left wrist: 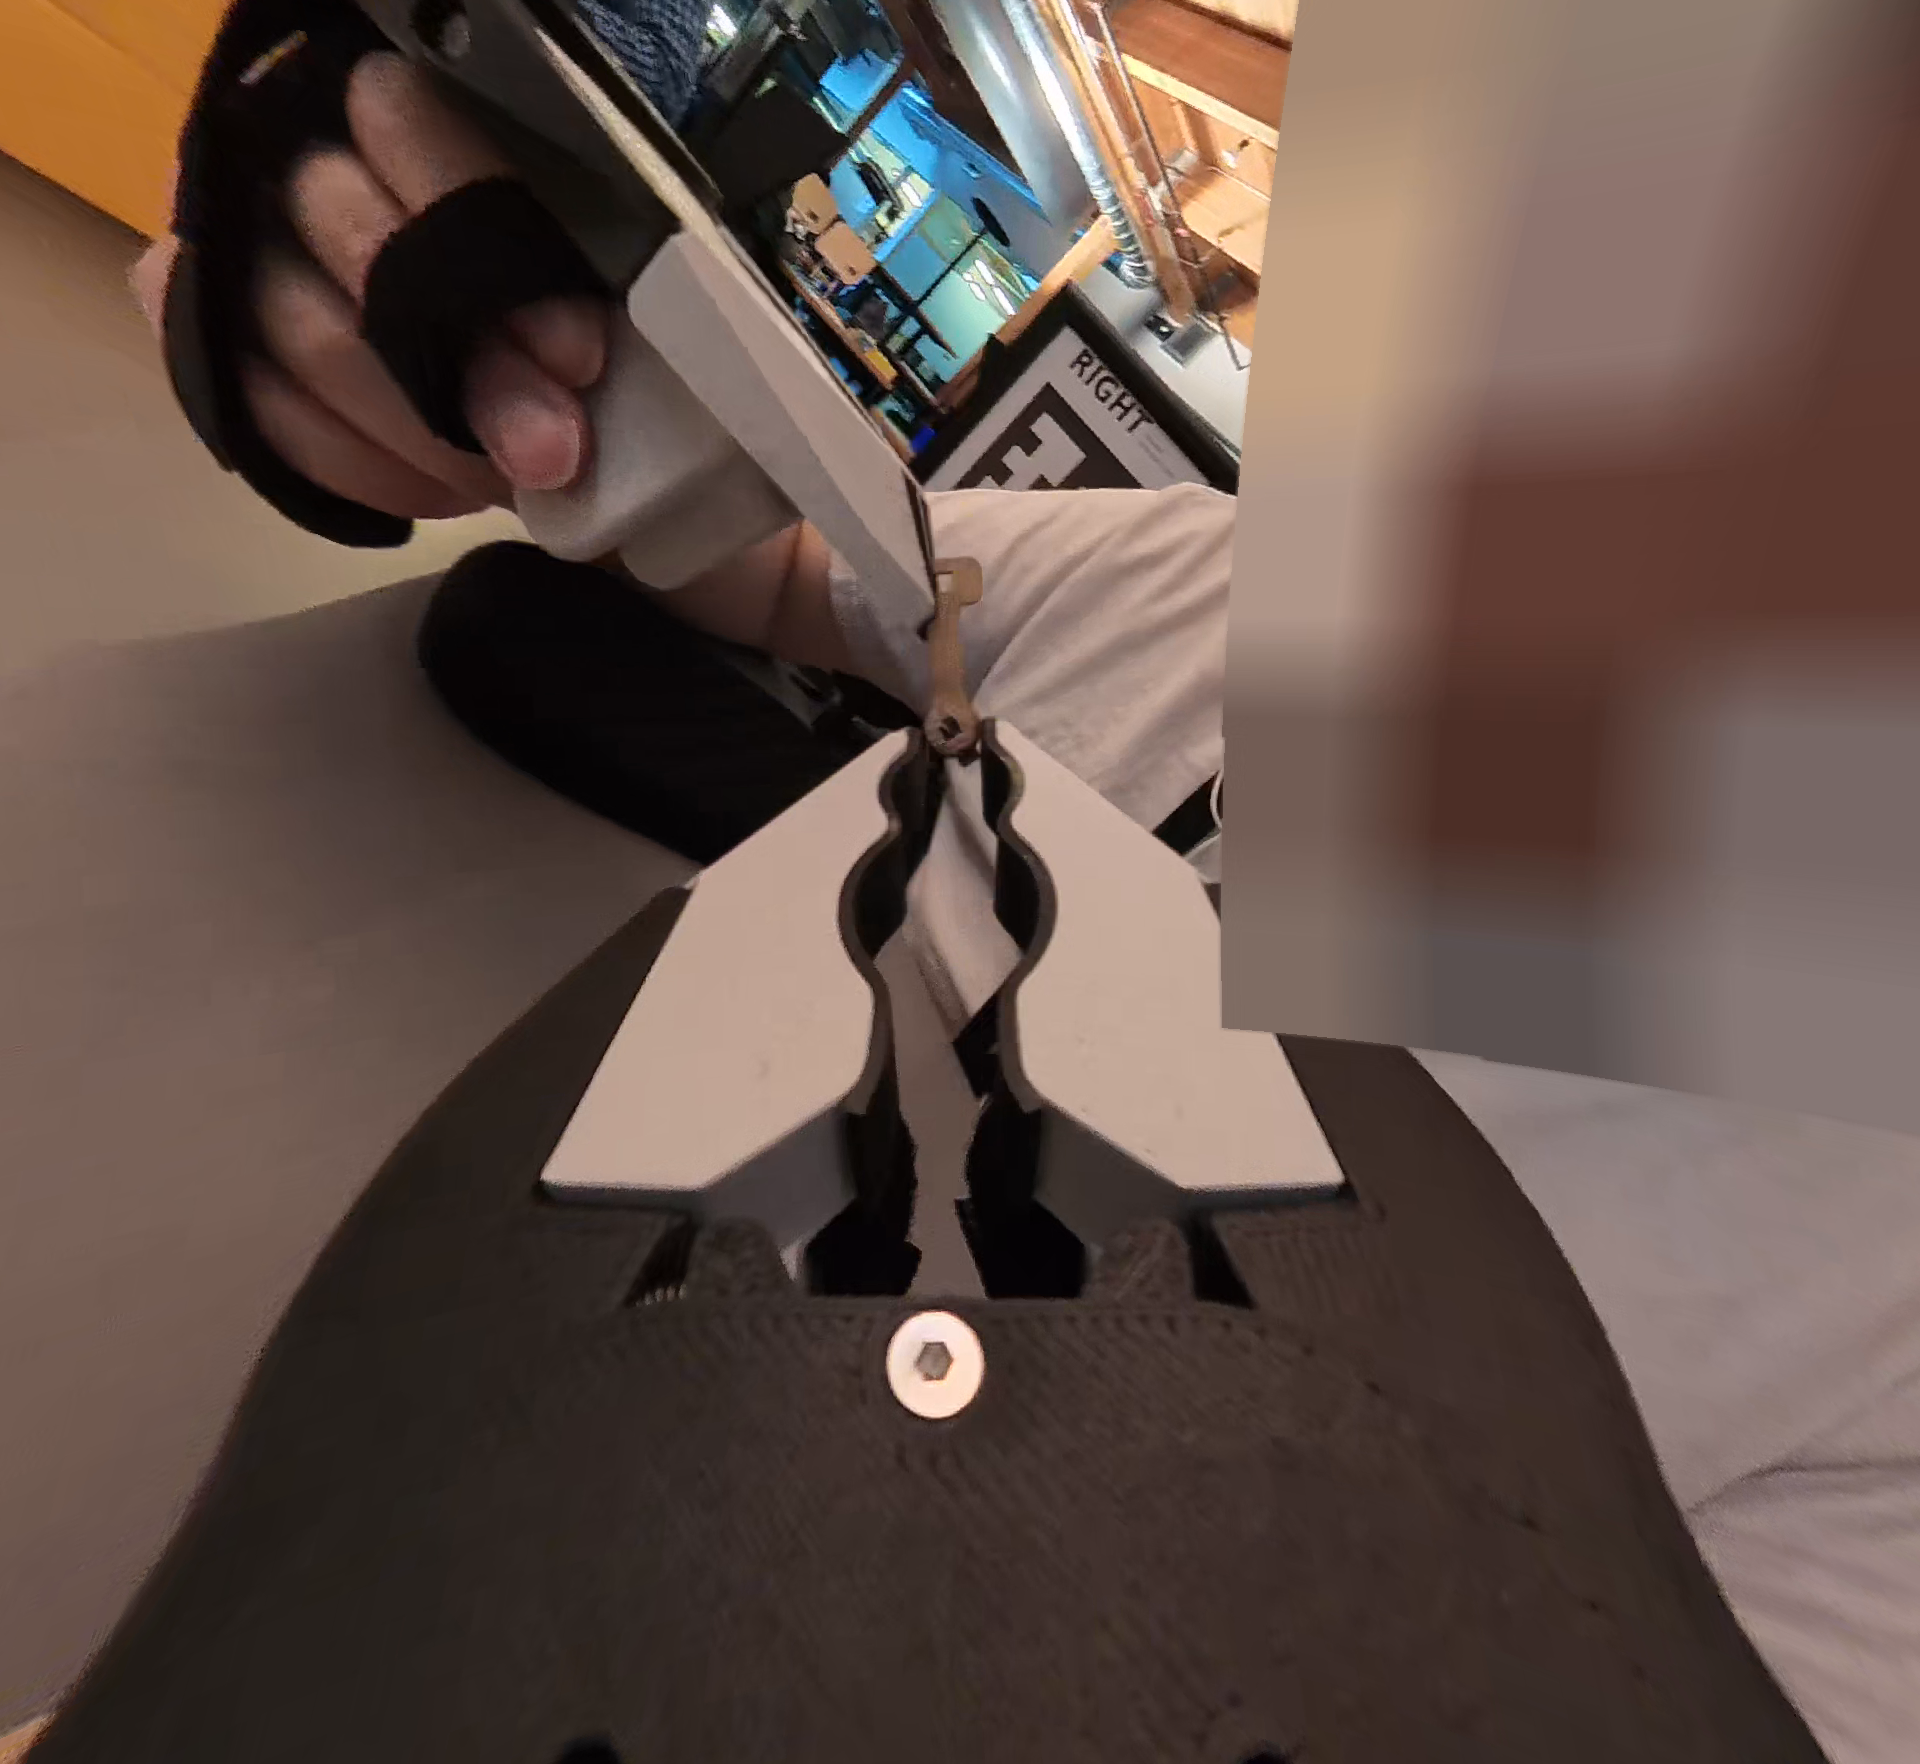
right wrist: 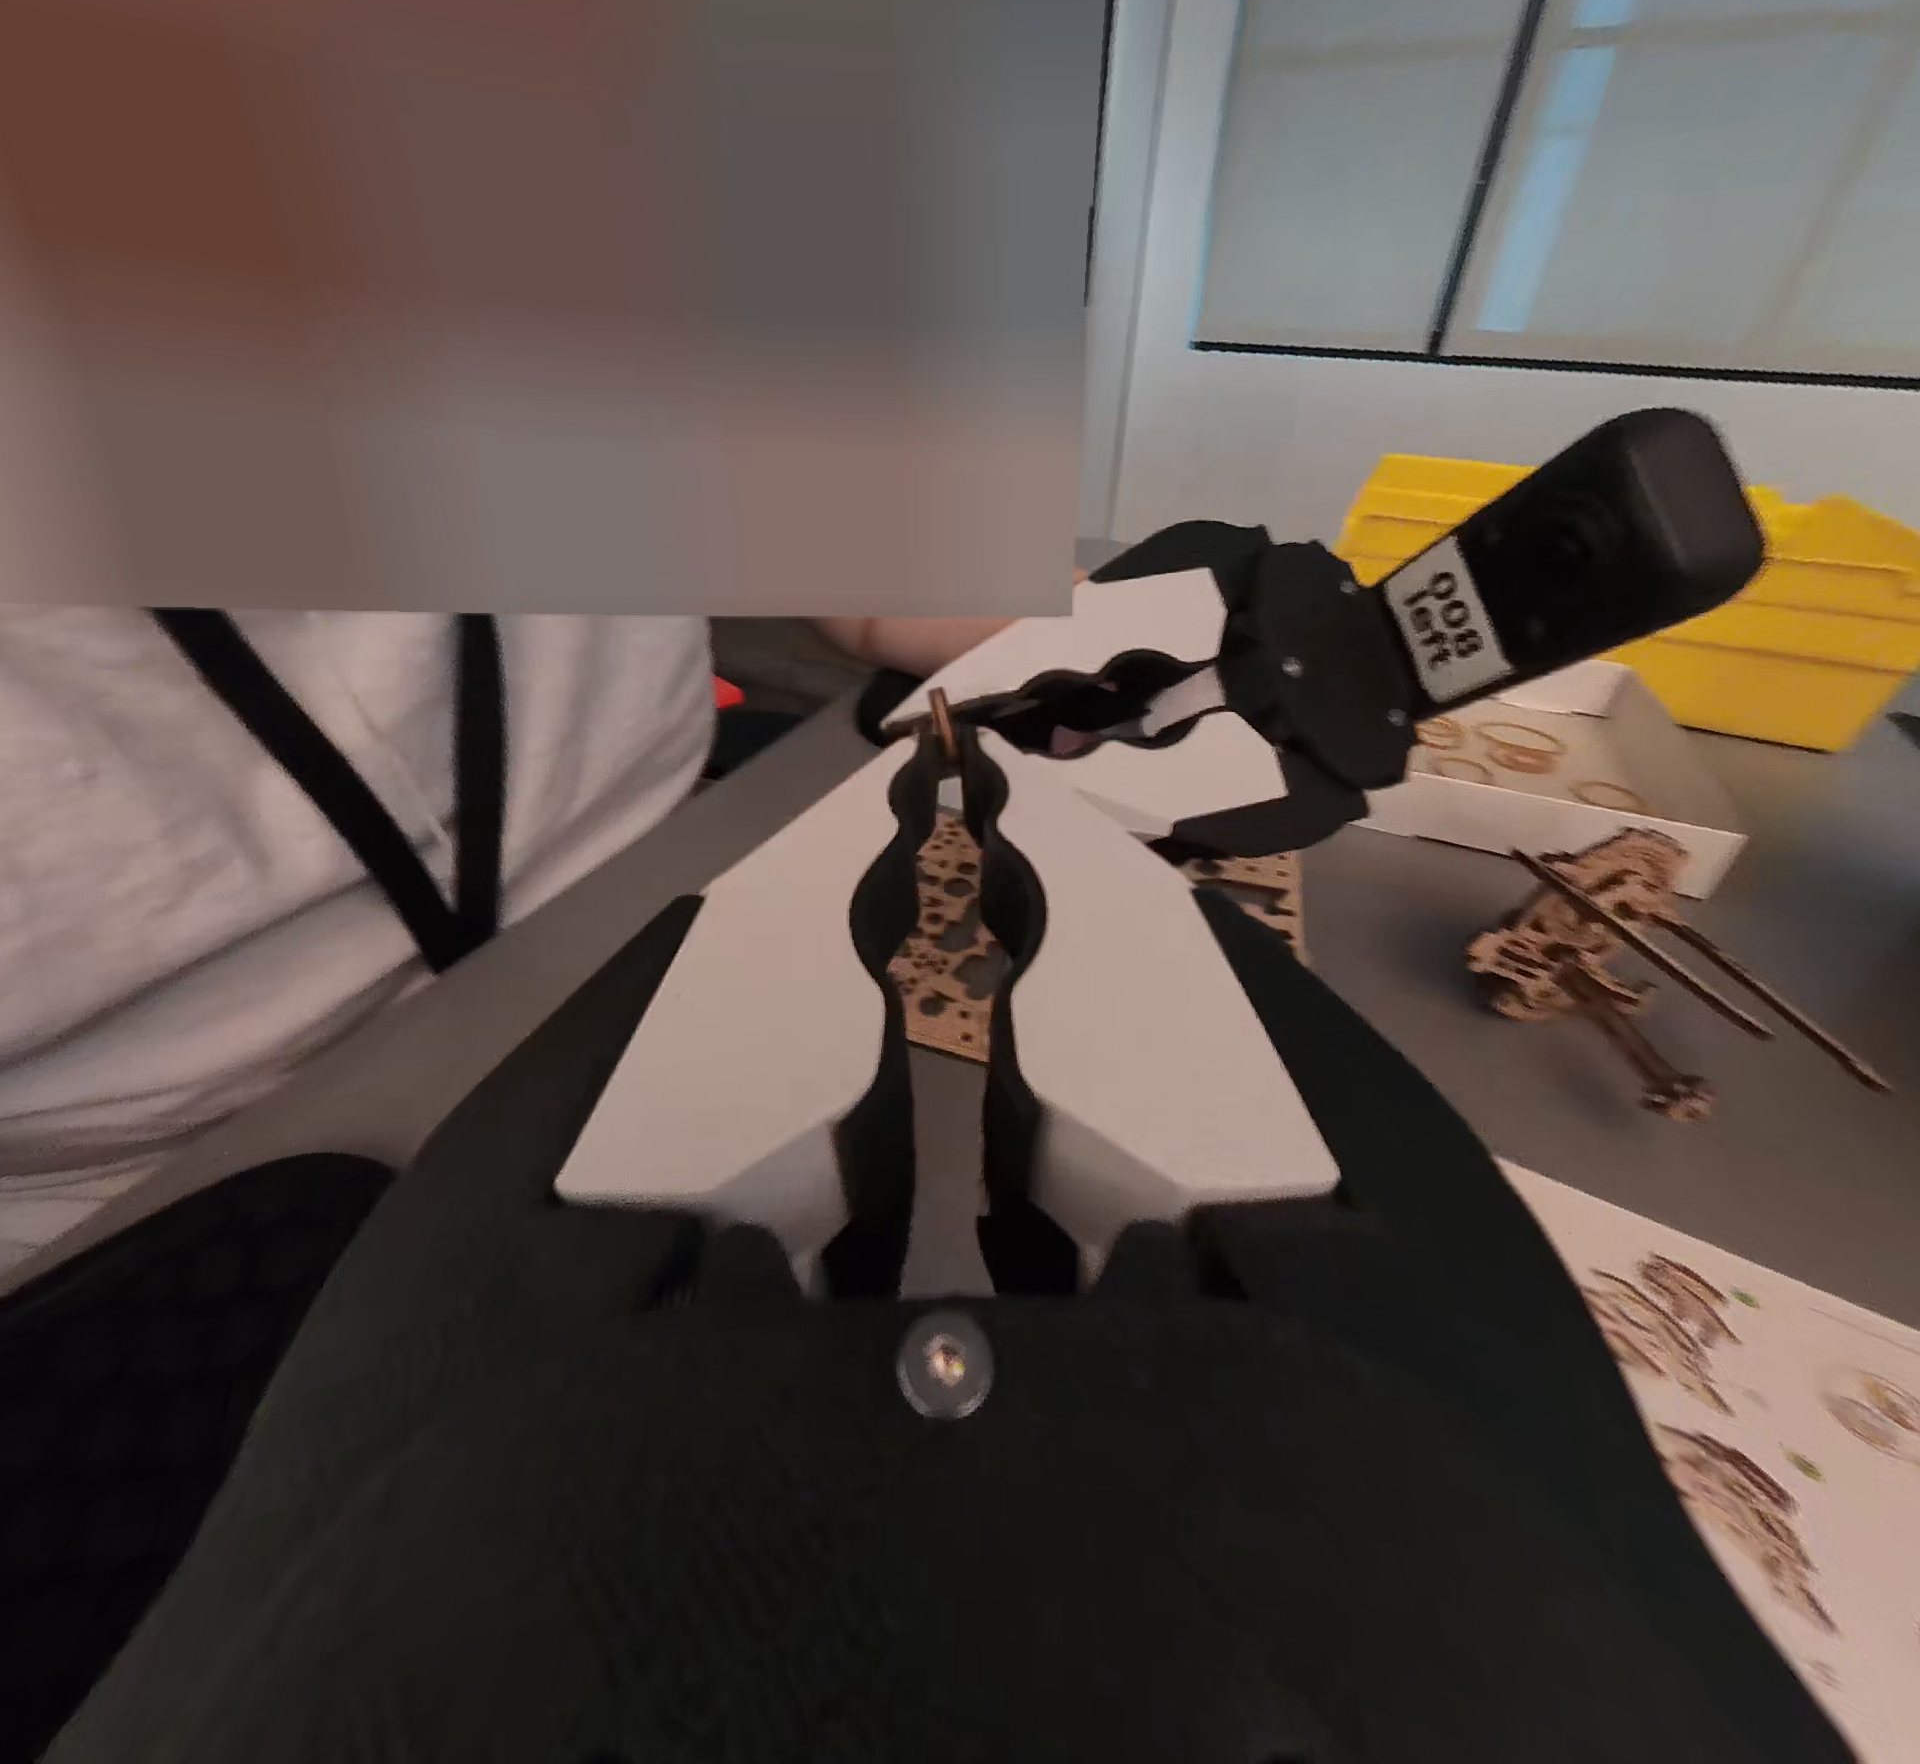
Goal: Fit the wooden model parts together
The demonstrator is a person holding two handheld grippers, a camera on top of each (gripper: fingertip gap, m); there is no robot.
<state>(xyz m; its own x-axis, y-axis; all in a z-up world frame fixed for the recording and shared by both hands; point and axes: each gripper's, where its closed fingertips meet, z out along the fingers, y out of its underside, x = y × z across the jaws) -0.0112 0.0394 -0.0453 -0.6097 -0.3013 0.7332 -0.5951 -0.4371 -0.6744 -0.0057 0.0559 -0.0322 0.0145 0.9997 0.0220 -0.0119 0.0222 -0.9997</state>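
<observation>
A thin, small wooden part (left wrist: 948,649) spans between the two gripper tips, held in the air in front of a person's white shirt. My left gripper (left wrist: 951,740) is shut on its lower end. My right gripper (left wrist: 923,611) comes in from the upper left and is shut on its upper end. In the right wrist view the part (right wrist: 940,725) sits in my right gripper (right wrist: 940,764), and the left gripper (right wrist: 902,725) meets it from the right. I cannot tell whether it is one piece or two joined. A partly built wooden model (right wrist: 1621,935) lies on the grey table.
A punched-out wooden sheet (right wrist: 940,945) lies on the table below the grippers. A white box (right wrist: 1558,784) with wooden rings stands behind the model, with a yellow bin (right wrist: 1818,634) farther back. A printed sheet (right wrist: 1714,1402) lies at the lower right. The person's gloved hand (left wrist: 343,343) holds the right gripper. Left and right tips are no more than a few centimetres apart.
</observation>
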